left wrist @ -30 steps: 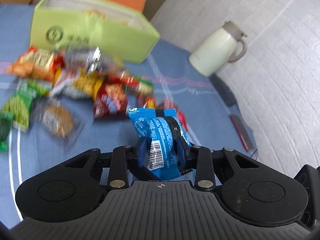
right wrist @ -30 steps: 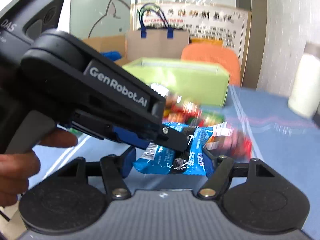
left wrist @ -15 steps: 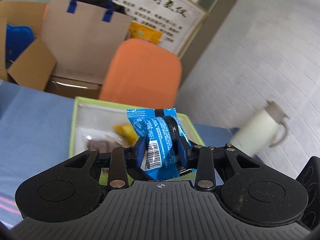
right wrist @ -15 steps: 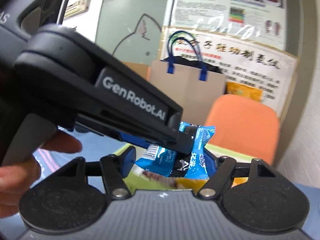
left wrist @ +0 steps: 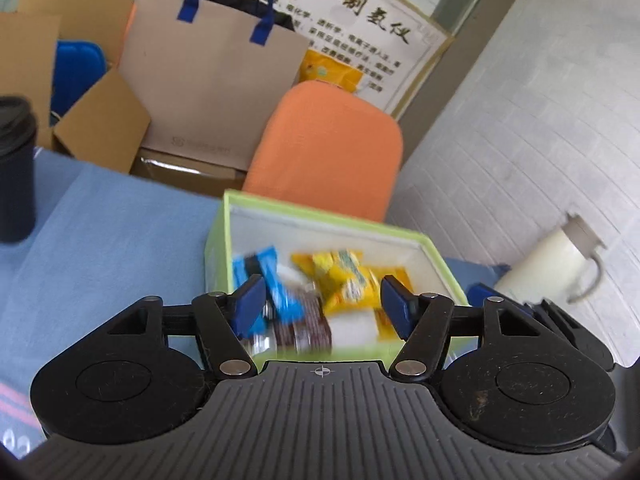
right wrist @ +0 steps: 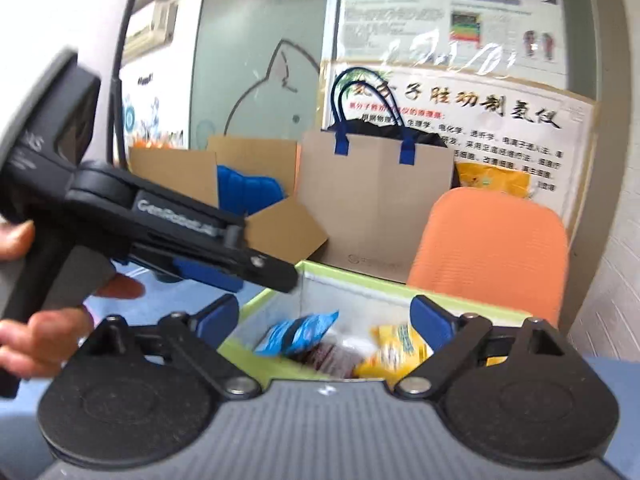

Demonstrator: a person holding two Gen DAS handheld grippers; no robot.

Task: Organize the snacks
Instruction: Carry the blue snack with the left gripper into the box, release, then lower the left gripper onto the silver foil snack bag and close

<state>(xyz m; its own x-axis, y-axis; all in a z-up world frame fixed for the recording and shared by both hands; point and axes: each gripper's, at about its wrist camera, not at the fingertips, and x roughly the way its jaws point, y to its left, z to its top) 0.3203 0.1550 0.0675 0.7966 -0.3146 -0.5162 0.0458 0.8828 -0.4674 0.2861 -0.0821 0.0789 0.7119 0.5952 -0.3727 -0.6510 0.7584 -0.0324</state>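
Note:
The green box (left wrist: pixel 320 222) stands open right below both grippers. Inside it lie a blurred blue snack packet (left wrist: pixel 278 284), yellow packets (left wrist: pixel 346 280) and a brown packet (left wrist: pixel 306 326). My left gripper (left wrist: pixel 323 305) hovers over the box's near edge; its jaws are opening and nothing is pressed between the pads. In the right wrist view the blue packet (right wrist: pixel 300 332) lies loose in the box (right wrist: pixel 360 282) beside a yellow packet (right wrist: pixel 400 348). My right gripper (right wrist: pixel 325 318) hangs above it, jaws opening, holding nothing. The left gripper (right wrist: pixel 272 274) reaches in from the left, held by a hand (right wrist: pixel 40 320).
A white kettle (left wrist: pixel 556 266) stands right of the box and a black cup (left wrist: pixel 16 168) at the far left on the blue cloth (left wrist: pixel 112 232). Behind the table are an orange chair (left wrist: pixel 328 152), a paper bag (left wrist: pixel 208 92) and cardboard boxes (left wrist: pixel 100 128).
Both grippers travelled from the snack pile to above the green box. The left gripper let go of the blue packet, which now lies in the box. The right jaws spread wider.

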